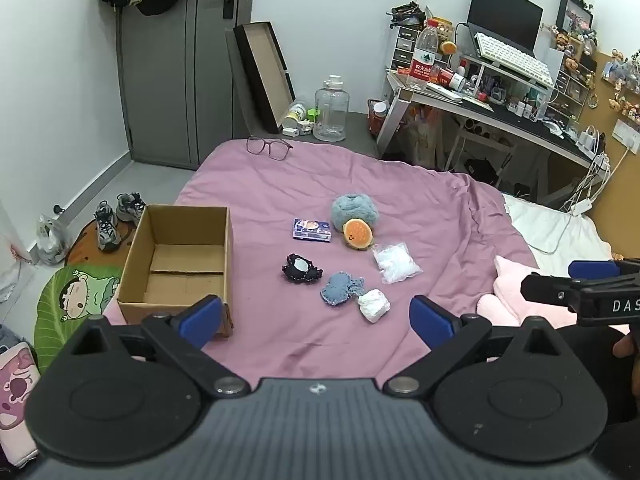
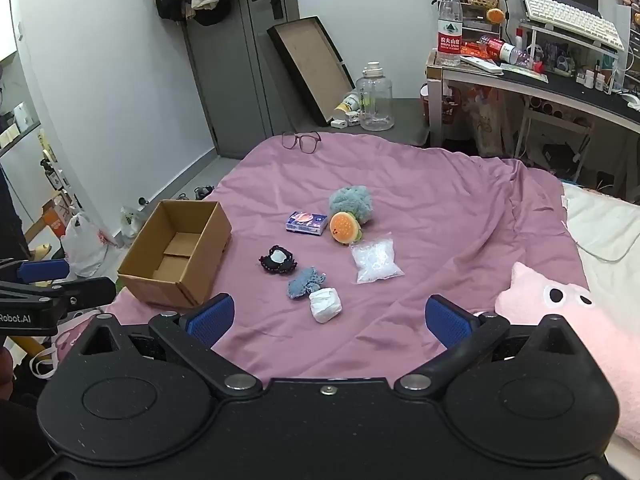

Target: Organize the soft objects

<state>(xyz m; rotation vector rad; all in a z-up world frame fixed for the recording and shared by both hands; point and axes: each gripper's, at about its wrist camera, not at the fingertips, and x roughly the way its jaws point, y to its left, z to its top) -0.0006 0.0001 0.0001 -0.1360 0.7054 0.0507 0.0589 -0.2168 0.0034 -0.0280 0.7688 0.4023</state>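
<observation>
Several soft items lie on the pink bedspread (image 1: 400, 184): a fluffy blue plush (image 1: 354, 209), an orange burger plush (image 1: 357, 233), a clear bag of white stuff (image 1: 395, 262), a black frilly piece (image 1: 301, 269), a blue crochet piece (image 1: 340, 289) and a white wad (image 1: 374, 305). An open, empty cardboard box (image 1: 180, 260) stands to their left. My left gripper (image 1: 316, 322) is open and empty, just short of the white wad. My right gripper (image 2: 330, 318) is open and empty, close above the white wad (image 2: 325, 305). Each gripper shows at the edge of the other's view.
A small blue packet (image 1: 312, 230) lies by the plush. Glasses (image 1: 269, 147) rest at the bed's far edge. A pink pig pillow (image 2: 560, 312) lies at the right. A cluttered desk (image 1: 500, 112) stands beyond the bed; shoes (image 1: 116, 218) and mats are on the floor left.
</observation>
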